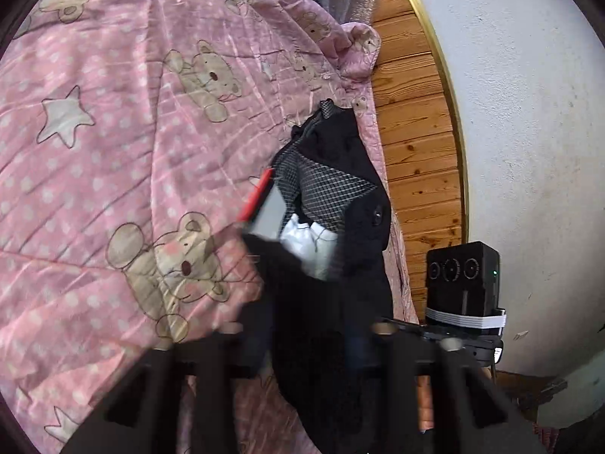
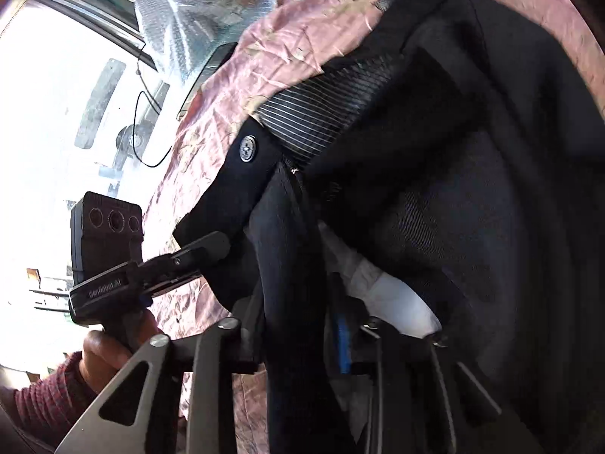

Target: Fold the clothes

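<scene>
black trousers (image 2: 472, 196): bunched on pink quilt (image 1: 113, 151), striped lining and white pocket showing | left gripper (image 2: 211, 246) jaws pinched waistband | right gripper (image 2: 302, 340) jaws pinched fabric

black gripper (image 2: 211, 249), red knit sleeve (image 2: 45, 393)

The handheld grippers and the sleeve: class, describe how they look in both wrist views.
The left gripper is matte black, with "Genrobot.AI" lettering on its body and a boxy black three-lens camera module mounted on top. The right gripper has dark triangular-cutout linkage arms with silver pivot bolts. The sleeve is reddish knit.
</scene>
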{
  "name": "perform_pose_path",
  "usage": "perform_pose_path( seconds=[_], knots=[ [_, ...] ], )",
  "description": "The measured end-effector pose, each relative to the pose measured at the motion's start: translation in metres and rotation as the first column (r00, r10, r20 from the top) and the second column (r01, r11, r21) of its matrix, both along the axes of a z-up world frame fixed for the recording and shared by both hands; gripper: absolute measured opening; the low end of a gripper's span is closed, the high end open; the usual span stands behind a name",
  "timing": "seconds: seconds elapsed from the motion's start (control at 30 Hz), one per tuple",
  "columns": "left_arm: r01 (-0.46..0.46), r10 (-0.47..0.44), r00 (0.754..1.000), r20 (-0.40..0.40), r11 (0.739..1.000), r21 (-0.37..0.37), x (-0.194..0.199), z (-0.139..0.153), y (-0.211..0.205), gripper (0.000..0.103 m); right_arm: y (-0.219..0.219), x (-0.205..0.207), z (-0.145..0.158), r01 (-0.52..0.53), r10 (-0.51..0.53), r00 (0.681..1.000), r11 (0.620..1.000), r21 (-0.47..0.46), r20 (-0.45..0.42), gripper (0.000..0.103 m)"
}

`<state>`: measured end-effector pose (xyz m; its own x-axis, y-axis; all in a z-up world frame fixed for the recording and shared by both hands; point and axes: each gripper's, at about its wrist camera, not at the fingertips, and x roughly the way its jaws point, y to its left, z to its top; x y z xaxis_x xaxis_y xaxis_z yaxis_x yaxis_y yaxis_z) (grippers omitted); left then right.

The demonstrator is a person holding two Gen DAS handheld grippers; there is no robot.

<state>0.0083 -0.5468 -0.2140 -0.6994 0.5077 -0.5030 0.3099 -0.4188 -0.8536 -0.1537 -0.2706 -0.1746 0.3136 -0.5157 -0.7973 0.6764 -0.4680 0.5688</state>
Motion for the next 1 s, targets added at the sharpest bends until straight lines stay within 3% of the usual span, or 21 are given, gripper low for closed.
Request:
perform_pose_path(
  seconds=[0.1, 0.23, 0.33, 0.4, 0.53, 0.67, 0.7, 0.73, 0.77, 0.87, 0.93, 1.0],
  knots=[
    [-0.089, 0.089, 0.996, 0.026, 0.996, -0.019, 0.049, 0.019, -0.032, 0.010, 0.017, 0.016, 0.035, -0.059, 0.050, 0.994, 0.994, -0.088, -0.097, 0.057],
    [-0.056, 0.065, 0.978, 0.198, 0.997, -0.054, 0.085, -0.006, -0.042, 0.014, 0.033, 0.045, 0.020, -0.131, 0.142, 0.964, 0.989, 0.064, -0.226, 0.051],
    [-0.049, 0.070, 0.972, 0.222, 0.994, -0.099, 0.094, -0.004, -0.040, 0.025, 0.062, 0.056, 0.028, -0.106, 0.111, 0.967, 0.994, 0.031, -0.230, 0.051],
    [-0.063, 0.095, 0.964, 0.246, 0.989, -0.136, 0.104, 0.008, -0.044, 0.031, 0.085, 0.055, 0.029, -0.024, 0.024, 0.979, 1.000, 0.005, -0.201, 0.051],
    [-0.093, 0.122, 0.981, 0.151, 0.979, -0.182, 0.110, 0.048, -0.037, 0.032, 0.134, 0.023, 0.033, 0.199, -0.197, 0.956, 0.980, -0.014, -0.219, 0.051],
    [0.010, -0.001, 0.996, 0.086, 0.994, -0.105, 0.063, 0.059, 0.004, 0.038, 0.099, 0.010, 0.022, 0.139, -0.138, 0.963, 0.990, -0.011, -0.230, 0.052],
    [0.038, -0.030, 0.996, 0.087, 0.996, -0.084, 0.045, 0.059, 0.014, 0.041, 0.077, 0.011, 0.015, 0.116, -0.106, 0.959, 0.993, 0.024, -0.261, 0.049],
    [0.061, -0.055, 0.994, 0.092, 0.995, -0.072, 0.028, 0.059, 0.023, 0.042, 0.062, 0.014, 0.009, 0.099, -0.074, 0.952, 0.993, 0.069, -0.298, 0.019],
    [0.080, -0.073, 0.993, 0.095, 0.994, -0.073, 0.015, 0.060, 0.030, 0.042, 0.053, 0.021, 0.008, 0.080, -0.046, 0.942, 0.993, 0.089, -0.332, 0.004],
    [0.098, -0.088, 0.990, 0.106, 0.990, -0.099, -0.006, 0.069, 0.039, 0.042, 0.034, 0.068, 0.043, -0.041, 0.059, 0.860, 0.998, 0.047, -0.507, 0.003],
    [0.079, -0.072, 0.995, 0.068, 0.992, -0.101, 0.007, 0.081, 0.033, 0.043, 0.027, 0.122, 0.066, -0.166, 0.165, 0.766, 0.984, 0.056, -0.621, 0.003],
    [0.036, -0.031, 0.998, 0.050, 0.993, -0.111, 0.031, 0.085, 0.023, 0.051, 0.022, 0.175, 0.064, -0.267, 0.273, 0.655, 0.956, 0.122, -0.704, 0.005]
  ],
)
